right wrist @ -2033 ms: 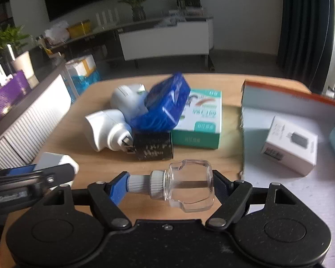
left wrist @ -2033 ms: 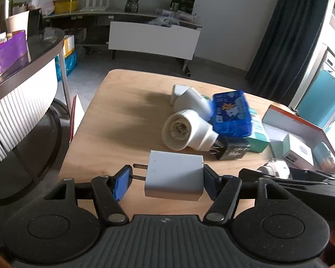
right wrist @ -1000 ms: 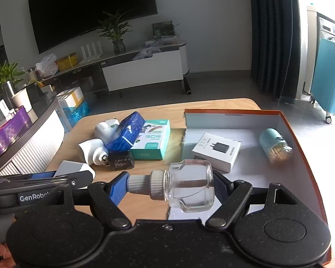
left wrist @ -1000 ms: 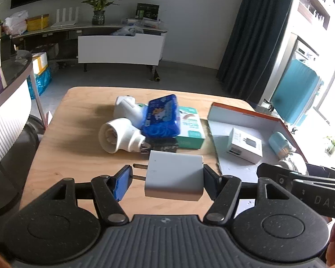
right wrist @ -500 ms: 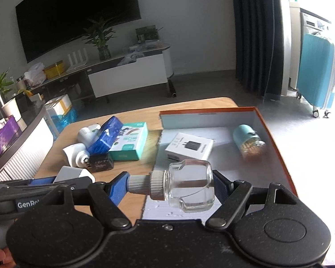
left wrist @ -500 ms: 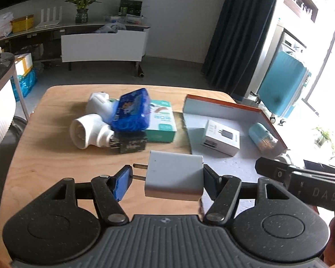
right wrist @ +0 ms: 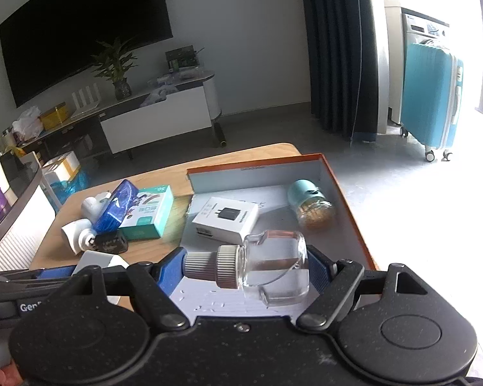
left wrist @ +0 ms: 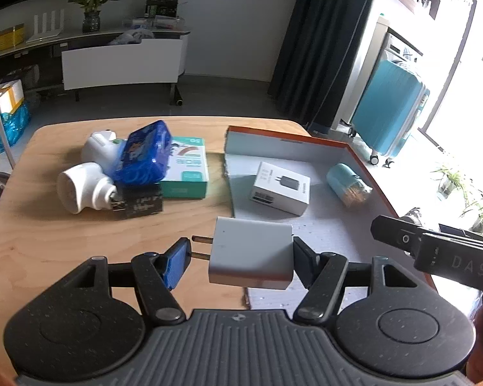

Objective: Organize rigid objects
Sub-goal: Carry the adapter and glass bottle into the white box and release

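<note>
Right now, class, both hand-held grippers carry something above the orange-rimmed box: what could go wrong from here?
1. The left hand-held gripper pinches the white plug-in charger by its prongs and back; it might twist loose.
2. The right hand-held gripper clamps the clear glass bottle end to end; smooth glass may slip.
3. Inside the orange-rimmed box, either drop could strike the white charger carton or teal-capped jar.

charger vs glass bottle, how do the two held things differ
The charger is an opaque white block with metal prongs pointing sideways; the bottle is clear rounded glass with a ribbed grey cap. The charger sits in the left tool, the bottle in the right tool. Both lie sideways, gripped end to end, above the table near the tray.
</note>
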Demonstrator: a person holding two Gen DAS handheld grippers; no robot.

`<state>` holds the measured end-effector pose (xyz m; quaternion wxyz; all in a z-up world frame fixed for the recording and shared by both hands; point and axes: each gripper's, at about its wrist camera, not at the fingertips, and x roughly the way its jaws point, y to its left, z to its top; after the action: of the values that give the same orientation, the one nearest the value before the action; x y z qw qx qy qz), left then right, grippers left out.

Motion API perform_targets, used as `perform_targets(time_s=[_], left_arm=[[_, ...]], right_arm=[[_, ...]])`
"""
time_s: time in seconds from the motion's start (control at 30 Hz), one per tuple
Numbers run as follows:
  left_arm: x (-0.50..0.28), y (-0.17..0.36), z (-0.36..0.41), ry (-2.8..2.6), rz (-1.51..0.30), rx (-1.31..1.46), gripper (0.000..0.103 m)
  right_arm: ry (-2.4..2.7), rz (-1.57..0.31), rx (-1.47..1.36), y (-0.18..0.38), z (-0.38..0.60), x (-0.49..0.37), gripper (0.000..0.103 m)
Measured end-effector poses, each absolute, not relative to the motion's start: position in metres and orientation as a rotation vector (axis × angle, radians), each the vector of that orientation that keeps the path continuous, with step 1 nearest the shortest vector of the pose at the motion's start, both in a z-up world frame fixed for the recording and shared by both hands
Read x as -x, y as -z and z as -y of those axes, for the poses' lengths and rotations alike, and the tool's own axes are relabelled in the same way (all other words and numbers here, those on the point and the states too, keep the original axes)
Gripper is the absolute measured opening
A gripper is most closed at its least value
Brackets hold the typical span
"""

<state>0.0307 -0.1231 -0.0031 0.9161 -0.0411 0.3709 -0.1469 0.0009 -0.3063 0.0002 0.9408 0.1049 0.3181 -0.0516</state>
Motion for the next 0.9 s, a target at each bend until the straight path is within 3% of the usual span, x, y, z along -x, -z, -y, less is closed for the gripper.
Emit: perform_targets(time_s=[0.9], left_arm=[[-0.043, 0.015, 0.173, 0.378, -0.804, 0.041, 0.067]], right_arm=[[0.181, -0.652, -0.253, 0.008, 0.341, 0.000, 0.093]])
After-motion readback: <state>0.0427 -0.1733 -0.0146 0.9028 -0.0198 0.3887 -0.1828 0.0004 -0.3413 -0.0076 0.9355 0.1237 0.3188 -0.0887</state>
